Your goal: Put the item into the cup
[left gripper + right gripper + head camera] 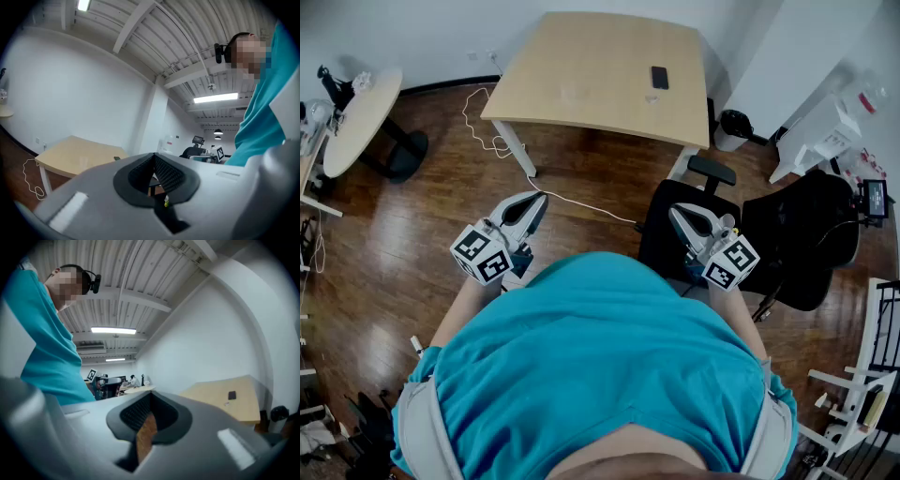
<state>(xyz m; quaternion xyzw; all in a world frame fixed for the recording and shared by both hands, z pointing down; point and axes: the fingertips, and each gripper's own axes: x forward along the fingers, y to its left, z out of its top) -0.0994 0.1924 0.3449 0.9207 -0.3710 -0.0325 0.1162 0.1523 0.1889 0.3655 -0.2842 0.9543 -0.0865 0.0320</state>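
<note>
I stand on the wood floor a step back from a light wooden table (pixel 581 75). On the table lie a flat dark item (pixel 659 77) and a small pale bit (pixel 652 97) beside it. No cup shows in any view. My left gripper (pixel 539 198) is held at waist height, shut and empty, pointing toward the table. My right gripper (pixel 673 209) is held level with it, its jaws together with nothing between them. The left gripper view shows the closed tips (pixel 153 155) and the table (pixel 70 154). The right gripper view shows closed tips (pixel 150 393), the table (pixel 220 397) and the dark item (pixel 231 394).
A black office chair (pixel 698 202) stands right in front of my right gripper, with a second dark chair (pixel 802 234) further right. A white cable (pixel 487 131) trails on the floor by the table leg. A round table (pixel 361 117) is at the left, a black bin (pixel 733 127) and white cabinet (pixel 825 131) at the right.
</note>
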